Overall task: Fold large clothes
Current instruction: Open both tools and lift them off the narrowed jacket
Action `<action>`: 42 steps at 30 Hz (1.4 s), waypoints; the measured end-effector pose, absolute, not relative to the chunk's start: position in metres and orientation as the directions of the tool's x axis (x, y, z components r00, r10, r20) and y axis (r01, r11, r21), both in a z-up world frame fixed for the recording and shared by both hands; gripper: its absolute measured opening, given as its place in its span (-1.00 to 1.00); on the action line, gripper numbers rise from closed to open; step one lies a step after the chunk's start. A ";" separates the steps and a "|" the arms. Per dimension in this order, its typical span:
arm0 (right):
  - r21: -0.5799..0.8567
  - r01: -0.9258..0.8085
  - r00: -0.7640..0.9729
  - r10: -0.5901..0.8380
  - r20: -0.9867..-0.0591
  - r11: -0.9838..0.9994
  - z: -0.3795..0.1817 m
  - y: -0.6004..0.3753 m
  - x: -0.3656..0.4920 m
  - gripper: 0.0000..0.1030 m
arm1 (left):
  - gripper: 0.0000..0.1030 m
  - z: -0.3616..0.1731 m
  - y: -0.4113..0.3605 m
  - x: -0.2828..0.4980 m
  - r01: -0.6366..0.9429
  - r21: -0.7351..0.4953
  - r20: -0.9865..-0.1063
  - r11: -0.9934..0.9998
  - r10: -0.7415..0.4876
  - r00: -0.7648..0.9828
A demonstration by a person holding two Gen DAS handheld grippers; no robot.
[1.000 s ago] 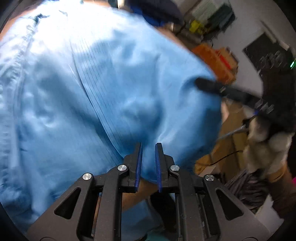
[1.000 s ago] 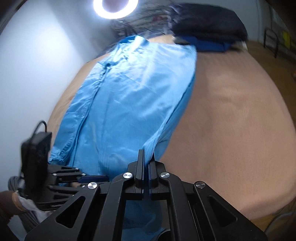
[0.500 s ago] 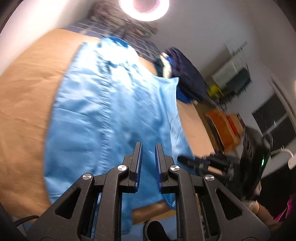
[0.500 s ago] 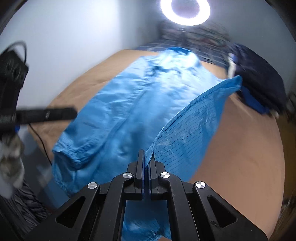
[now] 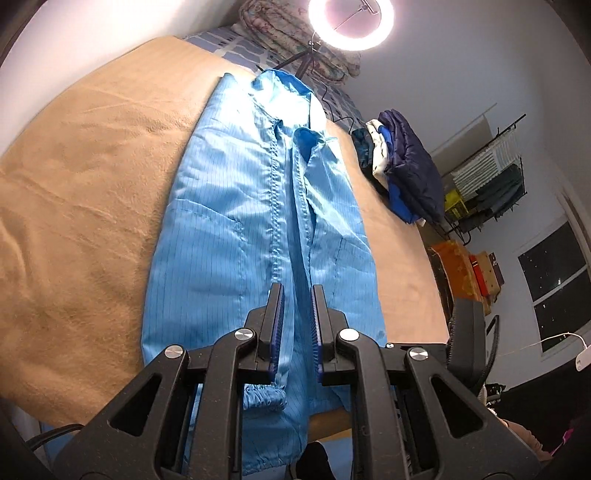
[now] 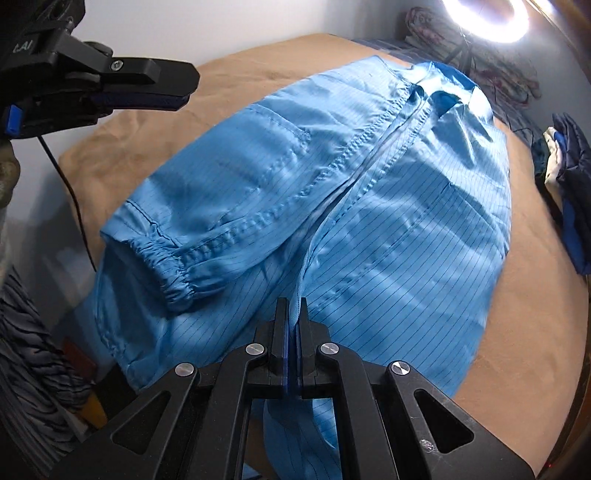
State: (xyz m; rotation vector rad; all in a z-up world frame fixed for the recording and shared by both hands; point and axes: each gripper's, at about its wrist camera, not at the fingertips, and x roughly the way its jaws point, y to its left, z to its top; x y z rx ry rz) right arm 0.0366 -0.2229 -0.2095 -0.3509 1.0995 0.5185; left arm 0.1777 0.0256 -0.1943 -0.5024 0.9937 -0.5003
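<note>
A large light-blue pinstriped garment point(image 5: 255, 229) lies lengthwise on the tan bed cover point(image 5: 85, 192), collar at the far end, both sides folded toward the middle. It also shows in the right wrist view point(image 6: 369, 206), with an elastic cuff point(image 6: 177, 284) at the near left. My left gripper point(image 5: 296, 295) is open and empty, held above the garment's near end; it also shows at the upper left of the right wrist view point(image 6: 177, 88). My right gripper point(image 6: 293, 306) is shut on the edge of the garment's right flap near the hem.
A pile of dark and white clothes point(image 5: 402, 166) sits on the bed's right side. A lit ring light point(image 5: 351, 22) stands at the head of the bed beside folded quilts point(image 5: 295, 44). A clothes rack point(image 5: 491, 184) and orange boxes point(image 5: 465, 266) stand at the right.
My right gripper has carried the garment's right flap over to the left onto the body. My left gripper has let go of the cloth and risen back from it, now open.
</note>
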 end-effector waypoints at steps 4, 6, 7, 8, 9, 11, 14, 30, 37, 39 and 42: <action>0.037 -0.572 0.336 0.276 -0.901 0.819 -0.200 -0.232 0.031 -0.97 | -0.79 -0.199 0.018 0.177 0.173 -0.606 -0.662 0.777 -0.612 0.432; 0.083 -0.596 0.316 0.328 -0.890 0.799 -0.196 -0.237 0.027 -0.88 | -0.79 -0.201 0.013 0.179 0.180 -0.604 -0.668 0.776 -0.617 0.416; 0.113 -0.600 0.305 0.357 -0.883 0.792 -0.193 -0.240 0.023 -0.87 | -0.79 -0.203 0.009 0.179 0.183 -0.603 -0.672 0.776 -0.618 0.407; 0.138 -0.597 0.292 0.375 -0.880 0.790 -0.191 -0.243 0.021 -0.84 | -0.79 -0.204 0.007 0.179 0.184 -0.604 -0.675 0.776 -0.620 0.400; 0.193 -0.595 0.262 0.416 -0.871 0.780 -0.188 -0.249 0.018 -0.82 | -0.79 -0.206 0.004 0.179 0.185 -0.605 -0.677 0.774 -0.623 0.391; 0.293 -0.584 0.227 0.498 -0.837 0.757 -0.179 -0.264 0.010 -0.80 | -0.79 -0.209 -0.003 0.179 0.192 -0.608 -0.683 0.771 -0.630 0.369; 0.348 -0.562 0.271 0.564 -0.780 0.750 -0.161 -0.295 -0.003 -0.78 | -0.47 -0.212 -0.012 0.176 0.204 -0.611 -0.686 0.765 -0.640 0.346; 0.351 -0.504 0.164 0.486 -0.858 0.789 -0.223 -0.301 -0.040 -0.78 | -0.40 -0.233 -0.060 0.174 0.248 -0.564 -0.745 0.787 -0.615 0.258; 0.386 -0.526 0.217 0.558 -0.801 0.758 -0.191 -0.315 -0.043 -0.59 | -0.40 -0.247 -0.055 0.171 0.228 -0.585 -0.749 0.778 -0.626 0.217; 0.388 -0.450 0.311 0.548 -0.776 0.804 -0.182 -0.336 -0.030 0.12 | -0.40 -0.251 -0.058 0.171 0.225 -0.588 -0.752 0.776 -0.628 0.200; 0.405 -0.306 0.381 0.501 -0.777 0.861 -0.186 -0.364 -0.010 0.18 | -0.40 -0.256 -0.067 0.170 0.240 -0.584 -0.760 0.776 -0.626 0.174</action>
